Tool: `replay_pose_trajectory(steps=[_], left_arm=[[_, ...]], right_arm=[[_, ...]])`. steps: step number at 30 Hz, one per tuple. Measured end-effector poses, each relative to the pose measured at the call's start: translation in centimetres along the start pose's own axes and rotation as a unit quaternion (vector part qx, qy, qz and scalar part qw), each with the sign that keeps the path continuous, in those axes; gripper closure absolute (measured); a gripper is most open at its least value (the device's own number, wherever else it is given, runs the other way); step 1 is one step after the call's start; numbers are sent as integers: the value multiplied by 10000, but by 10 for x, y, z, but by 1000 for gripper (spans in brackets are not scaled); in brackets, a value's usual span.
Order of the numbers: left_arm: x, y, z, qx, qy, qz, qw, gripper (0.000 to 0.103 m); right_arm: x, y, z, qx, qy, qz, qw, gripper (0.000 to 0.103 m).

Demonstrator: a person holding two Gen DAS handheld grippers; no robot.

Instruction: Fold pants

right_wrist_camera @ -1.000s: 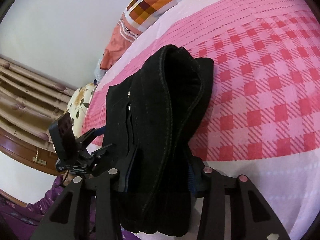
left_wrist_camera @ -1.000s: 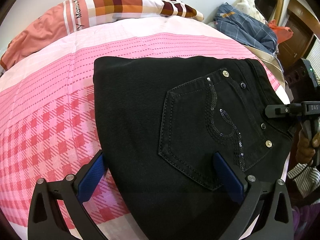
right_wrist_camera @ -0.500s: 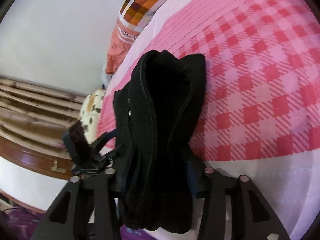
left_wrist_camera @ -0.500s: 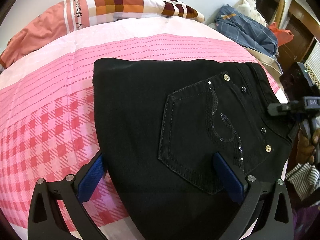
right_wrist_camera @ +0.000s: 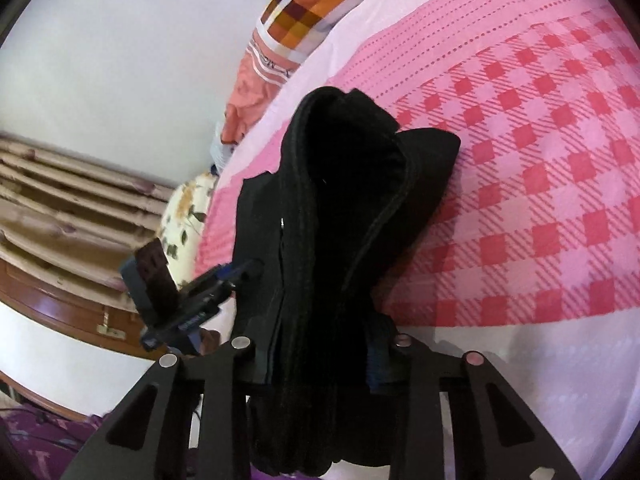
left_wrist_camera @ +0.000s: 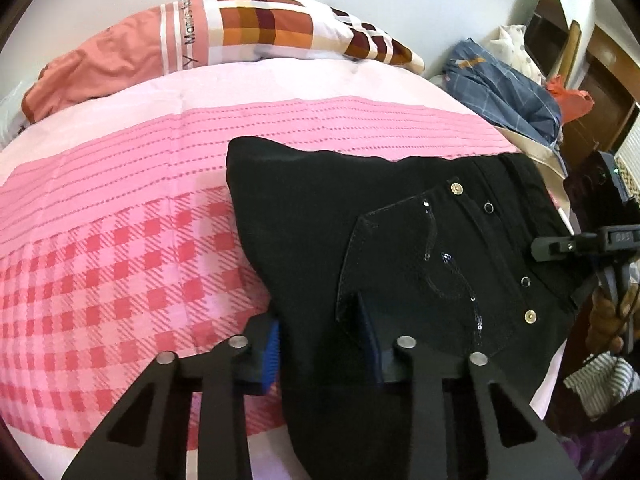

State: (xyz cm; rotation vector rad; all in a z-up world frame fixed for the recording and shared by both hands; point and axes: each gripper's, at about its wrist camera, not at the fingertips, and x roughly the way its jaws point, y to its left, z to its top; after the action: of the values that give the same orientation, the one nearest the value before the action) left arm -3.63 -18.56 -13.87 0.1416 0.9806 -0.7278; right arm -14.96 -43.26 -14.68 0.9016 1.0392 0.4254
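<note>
Black pants (left_wrist_camera: 400, 248) lie folded on the pink checked bed (left_wrist_camera: 120, 264). Left tongs (left_wrist_camera: 320, 344): jaws closing, near folded edge of the pants between the blue pads, fabric bunched there. Right tongs (right_wrist_camera: 320, 356): jaws closing, clamped on the thick stacked layers at the waistband end; the pants extend forward from both tongs toward the pillow (left_wrist_camera: 240, 28).

Soft, even daylight, no glare. Fisheye bending and dark corners at the edges; the black pants (left_wrist_camera: 400, 240) lose detail, slightly blurred.
</note>
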Motion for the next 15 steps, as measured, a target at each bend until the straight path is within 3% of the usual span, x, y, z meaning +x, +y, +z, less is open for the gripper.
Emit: replay_pose_trajectory(steps=[15], left_arm=[[0, -9, 0, 211, -36, 248, 9995, 71]], right_arm=[[2, 0, -3, -35, -65, -198, 9998, 72]])
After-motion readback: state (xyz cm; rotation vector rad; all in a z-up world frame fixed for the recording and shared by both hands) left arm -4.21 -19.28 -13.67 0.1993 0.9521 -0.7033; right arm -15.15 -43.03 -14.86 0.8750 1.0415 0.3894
